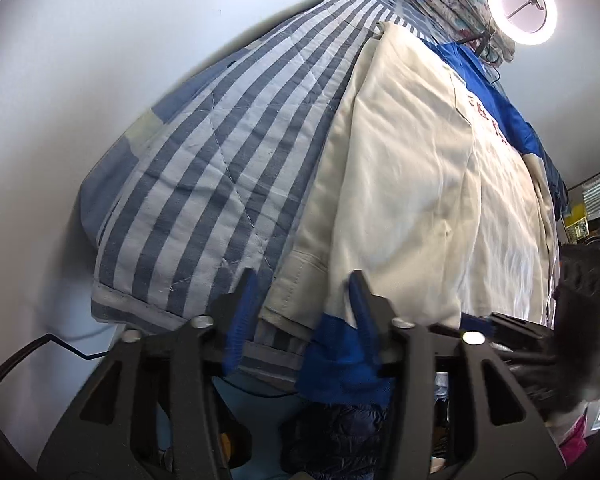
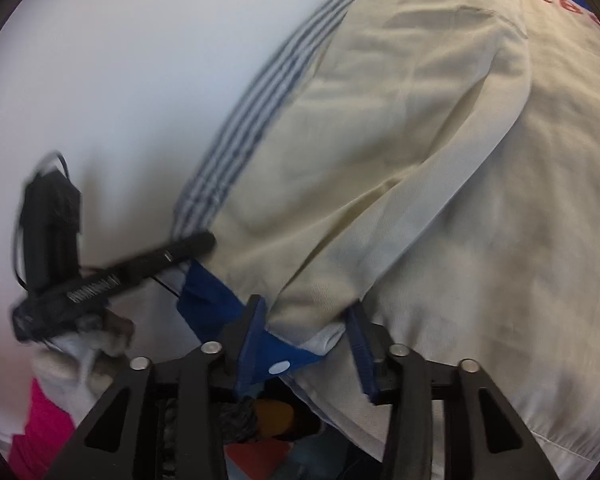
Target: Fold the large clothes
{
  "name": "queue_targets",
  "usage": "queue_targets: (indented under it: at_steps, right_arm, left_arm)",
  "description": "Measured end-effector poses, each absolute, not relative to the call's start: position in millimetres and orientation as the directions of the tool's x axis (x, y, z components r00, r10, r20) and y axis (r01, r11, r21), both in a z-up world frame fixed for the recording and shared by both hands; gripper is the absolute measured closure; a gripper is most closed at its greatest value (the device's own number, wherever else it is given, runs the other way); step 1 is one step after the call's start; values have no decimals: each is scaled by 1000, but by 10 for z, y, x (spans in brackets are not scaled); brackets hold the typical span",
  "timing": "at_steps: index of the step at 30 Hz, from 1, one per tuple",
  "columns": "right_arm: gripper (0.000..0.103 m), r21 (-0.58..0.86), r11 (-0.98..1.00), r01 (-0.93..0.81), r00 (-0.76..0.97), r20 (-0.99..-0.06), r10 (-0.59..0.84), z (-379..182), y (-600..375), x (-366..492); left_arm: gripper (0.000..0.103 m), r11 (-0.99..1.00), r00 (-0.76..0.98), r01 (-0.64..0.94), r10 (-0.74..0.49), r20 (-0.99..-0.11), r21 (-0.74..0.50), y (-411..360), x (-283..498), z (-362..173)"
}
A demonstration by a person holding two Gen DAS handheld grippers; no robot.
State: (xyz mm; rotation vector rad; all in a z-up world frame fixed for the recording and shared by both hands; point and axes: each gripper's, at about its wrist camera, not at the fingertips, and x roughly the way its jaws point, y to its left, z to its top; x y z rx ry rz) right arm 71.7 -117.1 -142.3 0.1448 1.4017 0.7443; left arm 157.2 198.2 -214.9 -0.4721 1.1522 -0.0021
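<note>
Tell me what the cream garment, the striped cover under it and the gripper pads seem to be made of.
Cream garment: looks like matte woven cotton or a blend; faint twill lines, soft creases, stitched hem.
Striped cover: seems a padded, quilted cotton; diagonal stitch lines and slight puffiness.
Left gripper pads: blue, ribbed, probably rubber or soft plastic; black frame looks like matte moulded plastic.

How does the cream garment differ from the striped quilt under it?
The cream garment is plain apart from blue trim and red lettering; the striped quilt carries grey-blue and pale bands with stitched diamond lines. The garment lies on top, with a folded sleeve across it; the quilt is spread beneath as the surface. The garment reaches the near edge between the left gripper fingers; the quilt extends left. Both are cloth.
</note>
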Motion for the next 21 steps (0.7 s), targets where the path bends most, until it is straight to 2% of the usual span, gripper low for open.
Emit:
queue_targets:
  at_steps: [2, 6, 10, 14, 15, 17, 18, 21]
  right_arm:
    - [66, 470, 778, -417, 0, -856, 517, -1457, -1130, 671]
    - [64, 495, 752, -435, 14, -831, 556, -1281, -1195, 625]
    - [65, 420, 771, -478, 130, -835, 535, -1035, -1298, 602]
    - [66, 407, 776, -482, 193, -814, 547, -864, -1407, 718]
    - [66, 406, 773, -488, 201, -810, 552, -845, -1413, 758]
    - [65, 398, 769, -501, 203, -809, 552, -857, -1348, 866]
    - [66, 397, 765, -506, 197, -811, 551, -890, -1315, 904]
    - [66, 382, 778, -499, 176, -834, 523, -1046, -1270, 1015]
  left_arm:
    - [44, 913, 412, -228, -224, -883, -338, 1970, 1594, -2177]
    - [41, 901, 400, -237, -250, -882, -363, 2003, 1641, -2264]
    - [40, 892, 407, -226, -279, -870, -392, 1981, 1661, -2305]
    - [42, 907, 409, -199, -266, -873, -370, 1903, 1656, -2300]
    - [53, 915, 405, -183, -262, -876, -359, 1870, 1653, -2294]
    - [63, 933, 402, -171, -229, -887, -318, 1825, 1648, -2284]
    - [74, 935, 406, -171, -221, -887, -311, 1820, 1643, -2279]
    - [84, 913, 420, -202, -245, -874, -354, 1878, 1614, -2259]
